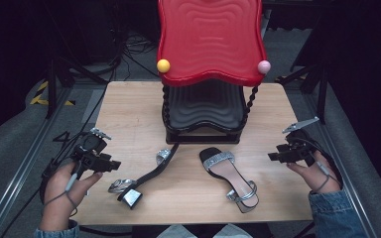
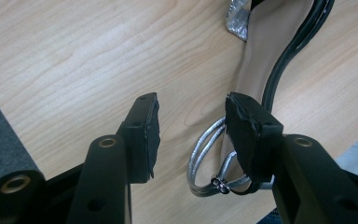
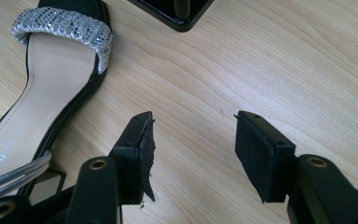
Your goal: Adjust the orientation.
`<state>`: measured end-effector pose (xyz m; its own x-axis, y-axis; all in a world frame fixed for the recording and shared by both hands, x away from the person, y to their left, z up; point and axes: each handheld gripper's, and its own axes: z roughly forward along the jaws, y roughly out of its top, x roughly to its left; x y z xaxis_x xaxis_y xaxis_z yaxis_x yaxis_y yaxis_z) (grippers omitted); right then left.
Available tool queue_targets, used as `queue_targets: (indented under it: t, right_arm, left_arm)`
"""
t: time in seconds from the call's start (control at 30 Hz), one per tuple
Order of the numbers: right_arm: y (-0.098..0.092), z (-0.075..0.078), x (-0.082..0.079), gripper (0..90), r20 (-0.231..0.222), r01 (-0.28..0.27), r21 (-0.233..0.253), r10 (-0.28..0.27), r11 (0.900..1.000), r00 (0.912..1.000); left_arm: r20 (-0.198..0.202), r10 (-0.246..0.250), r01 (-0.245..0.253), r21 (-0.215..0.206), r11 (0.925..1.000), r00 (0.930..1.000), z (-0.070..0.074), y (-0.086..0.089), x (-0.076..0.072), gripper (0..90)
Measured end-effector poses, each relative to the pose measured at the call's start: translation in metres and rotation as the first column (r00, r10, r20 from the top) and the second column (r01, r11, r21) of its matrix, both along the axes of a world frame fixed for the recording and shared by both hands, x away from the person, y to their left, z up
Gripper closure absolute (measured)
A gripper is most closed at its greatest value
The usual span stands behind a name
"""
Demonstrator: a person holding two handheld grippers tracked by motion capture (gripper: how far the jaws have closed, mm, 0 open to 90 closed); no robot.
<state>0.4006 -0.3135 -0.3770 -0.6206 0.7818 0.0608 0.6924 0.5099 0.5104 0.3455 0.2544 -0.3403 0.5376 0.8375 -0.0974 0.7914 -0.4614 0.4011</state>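
Wooden tabletop (image 1: 129, 106), red-topped rack (image 1: 209, 39) at the back. Left of it, left gripper (image 1: 110, 163), fingers (image 2: 142, 135) wide apart, empty, beside the tipped sandal (image 1: 146, 176). Upright sandal (image 1: 228, 176) sits below the rack. Right gripper (image 1: 274, 156) hovers open, seemingly empty.

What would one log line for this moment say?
left gripper: jaws open, over tipped sandal's ankle strap | right gripper: jaws open, holds nothing, beside upright sandal | shoe rack: no shoes visible
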Motion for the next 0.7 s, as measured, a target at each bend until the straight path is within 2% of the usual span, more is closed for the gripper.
queue_targets:
  t: [0.13,0.3,0.4,0.5,0.6,0.7]
  right_arm:
    - [0.001,-0.001,0.0,46.7,-0.004,-0.002,-0.001,0.002,1.0,1.0]
    - [0.001,-0.002,0.0,46.3,-0.007,0.0,0.003,0.0,1.0,1.0]
    - [0.0,-0.002,-0.001,45.9,-0.013,0.006,0.005,-0.006,1.0,0.9999]
    - [0.0,-0.002,-0.001,45.8,-0.012,0.009,0.008,-0.009,1.0,0.9999]
    - [0.001,-0.002,-0.002,45.9,-0.009,0.004,0.006,-0.004,1.0,0.9999]
    - [0.001,-0.004,-0.001,45.7,-0.011,0.002,0.005,-0.001,1.0,0.9999]
  left_arm:
    - [-0.004,0.004,-0.004,0.004,1.0,1.0,0.001,-0.002,0.0,52.2]
    - [-0.025,-0.013,0.013,-0.013,0.9998,0.9996,0.003,-0.007,0.0,52.9]
    - [-0.023,-0.04,0.04,-0.014,0.9991,0.9989,0.005,-0.015,-0.001,53.9]
    - [-0.033,-0.088,0.088,-0.012,0.9961,0.9956,0.005,-0.026,-0.002,59.5]
    - [-0.046,-0.102,0.1,-0.026,0.9946,0.9938,0.003,-0.037,-0.001,60.3]
    - [-0.048,-0.121,0.12,-0.02,0.9926,0.9916,-0.001,-0.046,0.001,59.1]
